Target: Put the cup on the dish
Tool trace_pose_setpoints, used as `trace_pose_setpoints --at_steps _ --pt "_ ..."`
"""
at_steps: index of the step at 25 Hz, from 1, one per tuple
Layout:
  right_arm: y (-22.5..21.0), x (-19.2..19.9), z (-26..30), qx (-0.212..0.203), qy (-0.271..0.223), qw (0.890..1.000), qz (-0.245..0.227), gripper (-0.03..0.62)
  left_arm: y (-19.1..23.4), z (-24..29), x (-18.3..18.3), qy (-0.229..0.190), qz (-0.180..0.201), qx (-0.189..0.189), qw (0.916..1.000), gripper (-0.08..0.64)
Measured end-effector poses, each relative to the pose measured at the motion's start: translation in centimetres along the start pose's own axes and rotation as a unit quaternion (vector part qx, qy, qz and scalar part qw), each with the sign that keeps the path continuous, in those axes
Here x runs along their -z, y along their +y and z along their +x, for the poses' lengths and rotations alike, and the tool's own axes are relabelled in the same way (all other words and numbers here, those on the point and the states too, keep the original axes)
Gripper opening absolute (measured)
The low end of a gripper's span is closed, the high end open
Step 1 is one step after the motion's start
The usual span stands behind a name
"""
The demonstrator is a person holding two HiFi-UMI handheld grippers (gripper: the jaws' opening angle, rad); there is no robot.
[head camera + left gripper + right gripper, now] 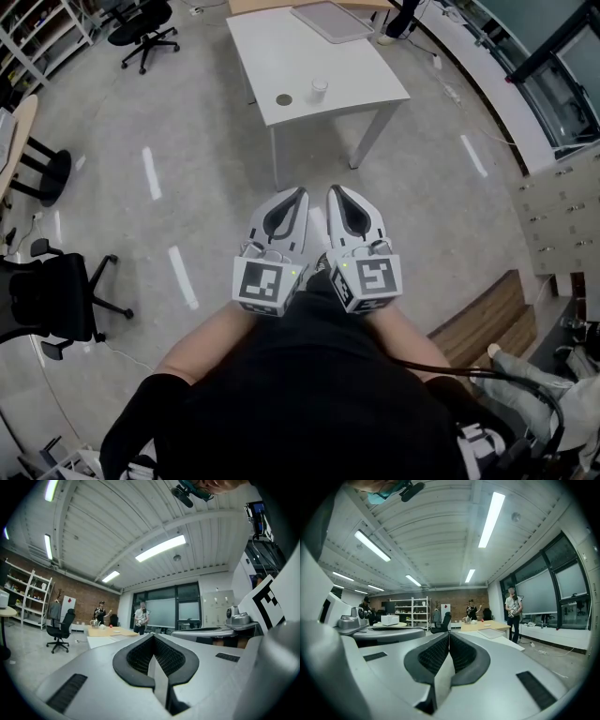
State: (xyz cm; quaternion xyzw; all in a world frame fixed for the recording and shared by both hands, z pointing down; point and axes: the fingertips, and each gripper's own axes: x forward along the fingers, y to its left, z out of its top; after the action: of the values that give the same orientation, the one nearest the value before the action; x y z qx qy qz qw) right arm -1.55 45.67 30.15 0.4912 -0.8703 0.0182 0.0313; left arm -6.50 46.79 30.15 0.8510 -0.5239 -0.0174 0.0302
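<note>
In the head view a small clear cup (320, 89) stands on the white table (347, 70) far ahead of me, near its front edge. A small round dark dish (284, 99) lies just left of the cup, apart from it. My left gripper (301, 193) and right gripper (333, 191) are held side by side close to my body, over the floor and well short of the table. Both point level. The left gripper (153, 636) has its jaws pressed together with nothing between them, and so does the right gripper (449, 634).
A grey flat tray (333, 21) lies at the table's far end. Black office chairs stand at the far left (145, 28) and near left (52, 295). Wooden steps (483, 319) and a cabinet (562, 216) are to my right. People stand far off (513, 606).
</note>
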Motion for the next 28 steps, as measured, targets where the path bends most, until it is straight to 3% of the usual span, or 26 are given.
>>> trace_pose_setpoints --at_steps 5,13,28 --pt "-0.1 0.1 1.1 -0.008 -0.002 1.000 0.001 0.012 0.6 0.9 0.1 0.004 0.003 -0.001 1.0000 0.008" --pt "-1.5 0.6 5.0 -0.025 0.002 1.000 0.015 0.012 3.4 3.5 0.7 0.023 0.008 -0.034 0.9991 0.008" --pt "-8.3 0.9 14.5 -0.034 0.015 0.999 0.023 0.012 7.5 14.2 1.8 0.033 -0.003 -0.042 0.9986 0.008"
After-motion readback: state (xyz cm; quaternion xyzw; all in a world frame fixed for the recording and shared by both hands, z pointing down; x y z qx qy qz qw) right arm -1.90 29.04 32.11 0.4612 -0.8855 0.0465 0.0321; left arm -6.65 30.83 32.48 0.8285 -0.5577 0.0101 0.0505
